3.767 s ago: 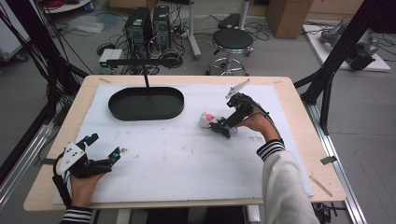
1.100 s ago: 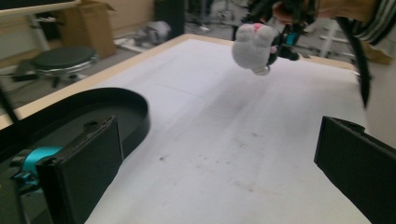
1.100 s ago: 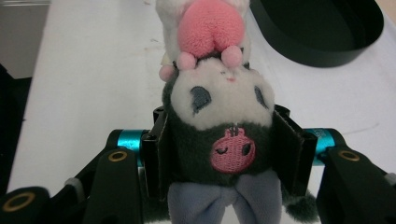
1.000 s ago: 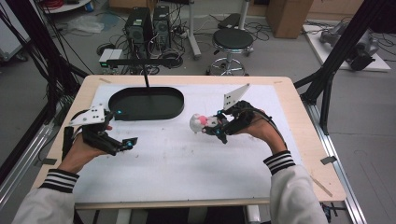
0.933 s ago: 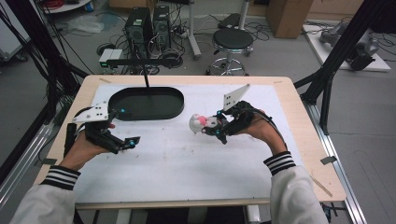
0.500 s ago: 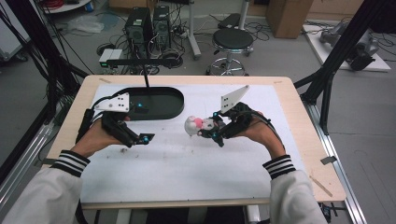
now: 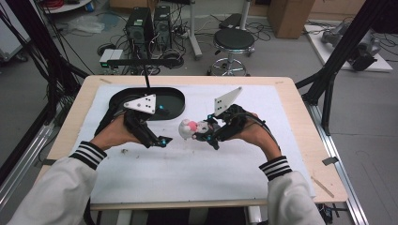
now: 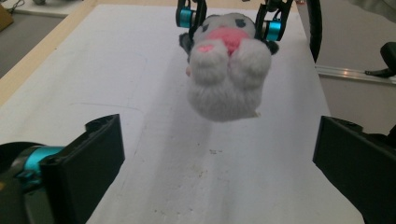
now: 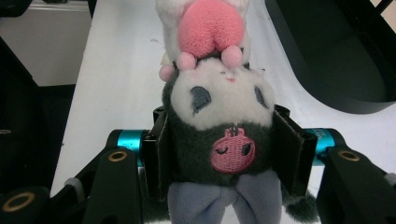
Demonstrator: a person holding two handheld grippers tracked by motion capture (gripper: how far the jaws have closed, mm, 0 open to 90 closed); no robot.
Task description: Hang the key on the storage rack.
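Here, the right gripper (image 7: 210, 134) has its jaws clamped on the head of a plush toy (image 7: 190, 128) (white, grey and pink), held above the white mat (image 7: 197, 173) mid-table. Left of it, the left gripper (image 7: 159, 140) faces the toy with jaws spread wide and empty, a black oval tray (image 7: 173, 104) lying just beyond.

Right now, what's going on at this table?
A person works two hand-held claws over a white-covered table. The right claw is clamped on the head of a plush toy, holding it off the surface. The left claw is open, its jaws spread wide, pointing at the toy from close by without touching it. It looks like a handover may be coming. A black tray sits behind the left claw.
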